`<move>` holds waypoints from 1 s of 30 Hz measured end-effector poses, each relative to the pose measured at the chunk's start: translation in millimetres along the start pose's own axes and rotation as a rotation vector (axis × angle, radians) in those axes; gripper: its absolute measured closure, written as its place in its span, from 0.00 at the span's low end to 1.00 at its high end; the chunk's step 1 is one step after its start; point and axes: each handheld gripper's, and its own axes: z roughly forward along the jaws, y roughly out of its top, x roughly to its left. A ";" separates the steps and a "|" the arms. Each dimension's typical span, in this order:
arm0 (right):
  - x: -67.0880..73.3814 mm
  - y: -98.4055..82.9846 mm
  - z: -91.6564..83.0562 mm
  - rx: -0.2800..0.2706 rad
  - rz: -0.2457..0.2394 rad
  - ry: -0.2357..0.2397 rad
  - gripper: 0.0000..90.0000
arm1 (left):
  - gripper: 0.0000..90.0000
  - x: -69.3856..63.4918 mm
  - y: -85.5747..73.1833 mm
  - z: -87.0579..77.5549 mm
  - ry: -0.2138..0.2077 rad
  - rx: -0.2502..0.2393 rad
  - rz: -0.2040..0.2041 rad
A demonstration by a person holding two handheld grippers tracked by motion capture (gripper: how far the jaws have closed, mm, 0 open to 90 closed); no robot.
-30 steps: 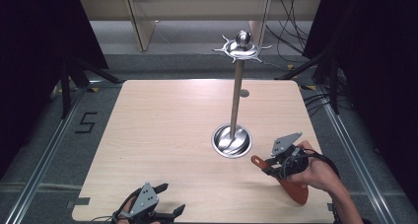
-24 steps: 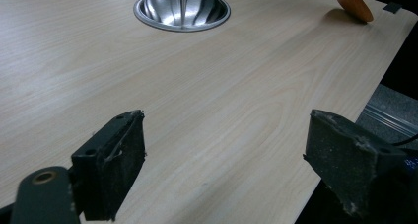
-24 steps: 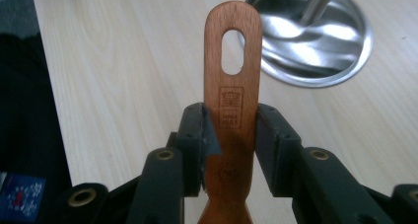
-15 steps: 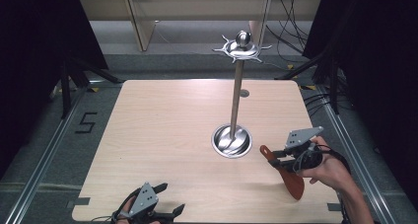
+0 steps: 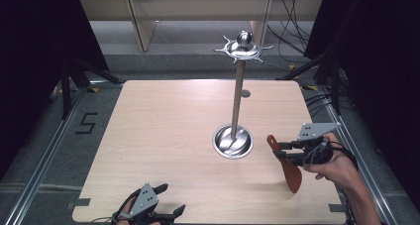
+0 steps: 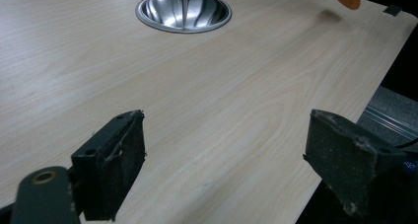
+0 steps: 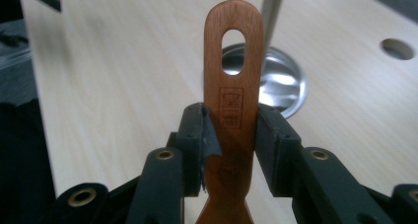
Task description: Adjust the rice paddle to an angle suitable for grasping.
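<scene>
The right tool [image 5: 287, 153] is clenching a wooden spatula [image 5: 286, 161] by its handle, and the grip is looking firm: in the right gripper view the two black jaws are pressing on either side of the handle [image 7: 231, 110] just below its hanging slot [image 7: 235, 51]. Compared with a second ago the spatula is sitting higher and farther out toward the right edge of the worktop [image 5: 163, 150] — the blade, which was lying low on the wood, is now hanging clear of it with the handle end tipping up and toward the stand's round metal base [image 5: 233, 141]. That suggests the pick-up is done and the carrying part is under way.

The likely aim is hanging the spatula on the hooked crown [image 5: 242, 49] at the top of the stand's pole [image 5: 237, 98]; the slot is facing the pole, so the orientation is already helping. What is left is a good lift, since the hooks are standing well above where the spatula is now.

The left tool [image 5: 151, 210] is resting at the near edge of the worktop with its jaws released and wide apart — nothing between its pads [image 6: 116, 172], and it has not moved over the last second
</scene>
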 end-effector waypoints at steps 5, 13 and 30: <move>0.0 8.7 -9.3 -0.055 -0.040 -0.031 0.75 | 0.16 -0.1 0.1 0.3 0.007 0.009 0.001; 1.9 23.6 -17.6 -0.124 -0.053 -0.063 0.75 | 0.16 0.1 -0.4 0.8 0.006 0.004 -0.003; 6.0 61.6 -18.5 -0.294 -0.046 -0.048 0.75 | 0.16 0.7 -0.4 1.0 0.008 0.006 -0.004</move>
